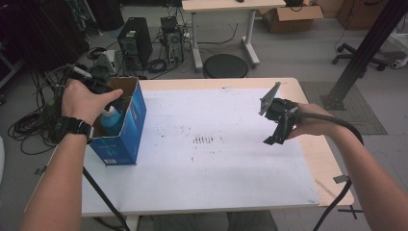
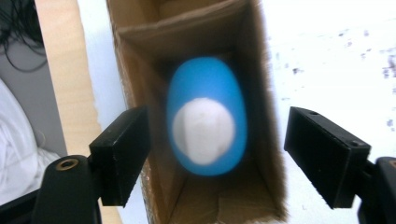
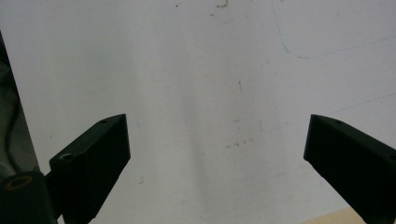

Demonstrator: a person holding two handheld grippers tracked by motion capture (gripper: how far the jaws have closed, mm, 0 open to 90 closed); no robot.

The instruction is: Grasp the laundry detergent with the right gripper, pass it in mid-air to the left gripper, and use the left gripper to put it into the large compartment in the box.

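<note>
L gripper (image 2: pixel 217 158) hangs over open blue cardboard box (image 1: pixel 126 126) at table's (image 1: pixel 216 187) left edge, jaws spread wide either side of blue bottle w/ white cap (image 2: pixel 205 133) standing inside. R gripper (image 3: pixel 217 168) near right edge, jaws released, nothing held, above white mat (image 3: pixel 201 70).

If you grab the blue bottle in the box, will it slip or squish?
The blue bottle looks like smooth rounded plastic, so it may slip a bit between the flat black jaws of the left gripper. It probably gives slightly if squeezed. Standing upright inside the narrow box, it likely won't tip until lifted out.
</note>
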